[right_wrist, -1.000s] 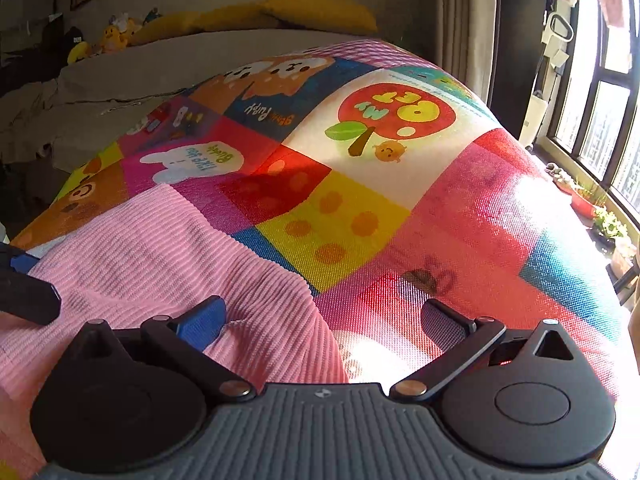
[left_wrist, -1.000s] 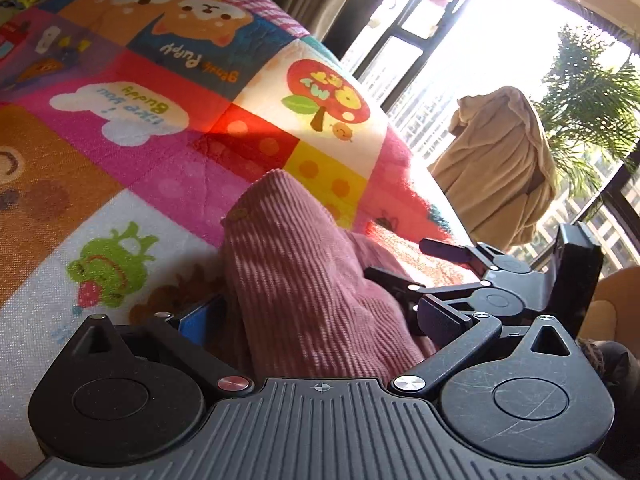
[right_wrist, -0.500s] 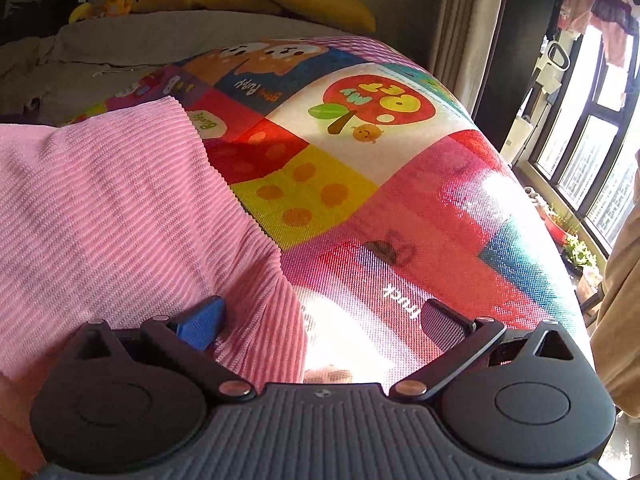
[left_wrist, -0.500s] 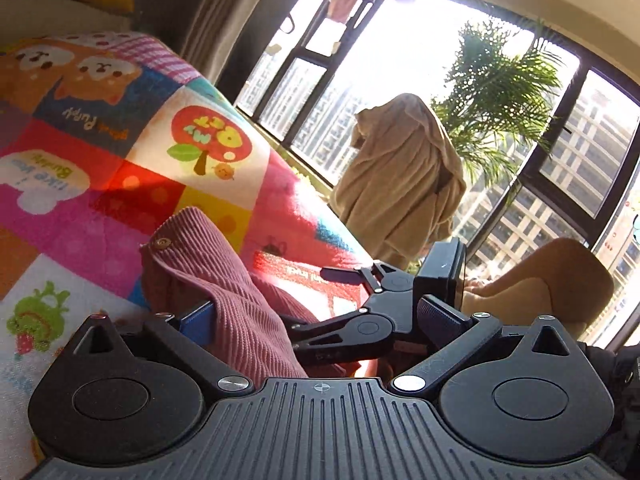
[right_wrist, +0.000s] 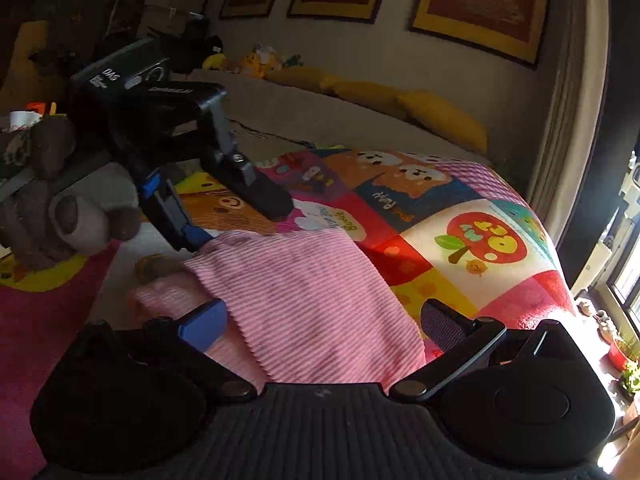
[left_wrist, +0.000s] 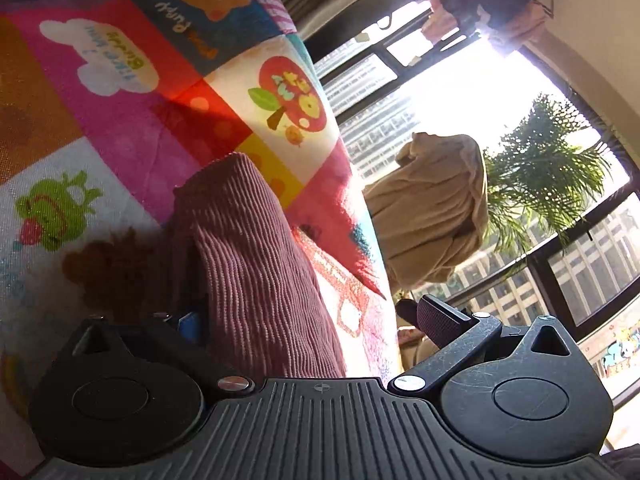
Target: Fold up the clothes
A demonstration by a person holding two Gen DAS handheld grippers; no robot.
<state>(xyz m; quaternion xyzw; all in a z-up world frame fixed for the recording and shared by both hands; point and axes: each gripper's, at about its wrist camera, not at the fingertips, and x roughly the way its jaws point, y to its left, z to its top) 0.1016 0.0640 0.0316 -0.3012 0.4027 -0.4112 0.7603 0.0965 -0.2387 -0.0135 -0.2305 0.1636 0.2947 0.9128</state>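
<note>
Our pink top (right_wrist: 304,300) lies folded over on the bright play mat (right_wrist: 492,280). Our left gripper (right_wrist: 236,220) and right gripper (right_wrist: 320,322) are both spread wide, holding nothing. If a finger catches the cloth, the fold could flop open.

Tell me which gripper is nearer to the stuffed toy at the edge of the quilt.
Left. The left gripper hangs open just beside the stuffed toy, over the far corner of the pink garment. The right gripper sits open at the garment's near edge, farther from the toy.
</note>
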